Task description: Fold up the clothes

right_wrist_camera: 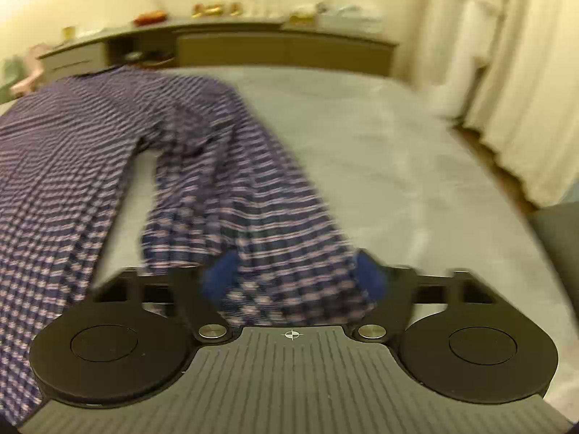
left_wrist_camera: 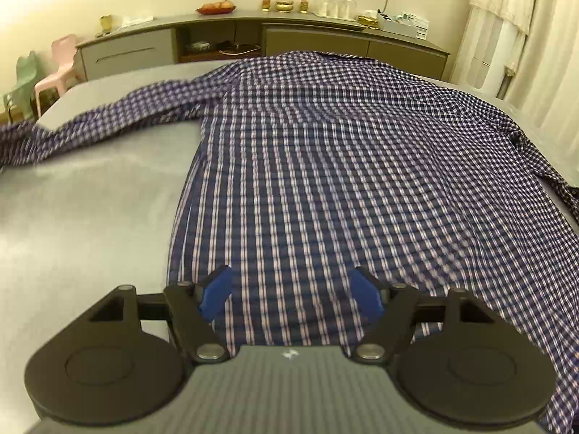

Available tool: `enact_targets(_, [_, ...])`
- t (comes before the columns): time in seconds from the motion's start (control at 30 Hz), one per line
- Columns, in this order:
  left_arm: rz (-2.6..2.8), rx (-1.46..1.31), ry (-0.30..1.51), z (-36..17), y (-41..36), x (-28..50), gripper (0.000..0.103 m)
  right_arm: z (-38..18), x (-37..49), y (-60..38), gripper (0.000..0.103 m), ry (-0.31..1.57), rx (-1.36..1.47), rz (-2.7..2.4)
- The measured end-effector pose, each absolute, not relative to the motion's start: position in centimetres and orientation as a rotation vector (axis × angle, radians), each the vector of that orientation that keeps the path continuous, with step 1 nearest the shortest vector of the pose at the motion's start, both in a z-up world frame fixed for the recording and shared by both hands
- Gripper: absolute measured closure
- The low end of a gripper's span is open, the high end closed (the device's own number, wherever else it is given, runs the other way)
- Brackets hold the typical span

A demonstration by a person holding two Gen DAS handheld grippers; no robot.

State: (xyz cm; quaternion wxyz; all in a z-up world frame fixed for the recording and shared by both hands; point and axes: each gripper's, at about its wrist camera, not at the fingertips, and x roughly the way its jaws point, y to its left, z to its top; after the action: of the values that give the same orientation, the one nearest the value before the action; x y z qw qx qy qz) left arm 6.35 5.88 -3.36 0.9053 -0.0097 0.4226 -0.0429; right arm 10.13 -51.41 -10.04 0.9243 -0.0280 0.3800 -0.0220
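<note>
Checked cotton shirt, soft and floppy, best pinched at hem and sleeve; left tool gaping empty, right tool half-open, sleeve loose between.

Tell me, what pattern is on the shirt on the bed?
The shirt has small navy, white and pink checks, sharpest in the left wrist view.

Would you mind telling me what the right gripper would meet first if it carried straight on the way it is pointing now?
Most likely the checked shirt's sleeve, which lies right under and ahead of the right gripper on the grey bed. The picture is blurred, so the gap is unclear.
</note>
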Motion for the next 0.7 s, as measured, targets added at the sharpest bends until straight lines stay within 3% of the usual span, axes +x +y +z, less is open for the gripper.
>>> enact_targets(0.2, [-0.025,-0.04,0.881,-4.3,7.0,4.1,0.028,-10.4,13.4,-54.5,0.05,0.789,-0.206,-0.316])
enact_targets(0.3, [0.001,-0.047,0.868,-4.1,7.9,3.1,0.028,-11.6,14.9,-55.9,0.041,0.77,-0.347,-0.492])
enact_targets(0.37, [0.01,-0.058,0.848,-3.5,8.6,1.9,0.028,-10.7,14.9,-55.5,0.047,0.772,-0.259,-0.442])
enact_targets(0.53, [0.047,-0.071,0.798,-2.0,10.5,-0.7,0.022,-5.9,8.9,-49.5,0.02,0.678,-0.069,-0.084])
enact_targets(0.6, [0.059,-0.09,0.808,-2.3,11.1,-1.2,0.022,-5.5,5.3,-46.5,0.014,0.704,-0.044,0.085])
enact_targets(0.7, [0.056,-0.096,0.813,-2.8,11.6,-1.8,0.022,-6.5,-0.1,-42.0,0.013,0.801,-0.03,0.285])
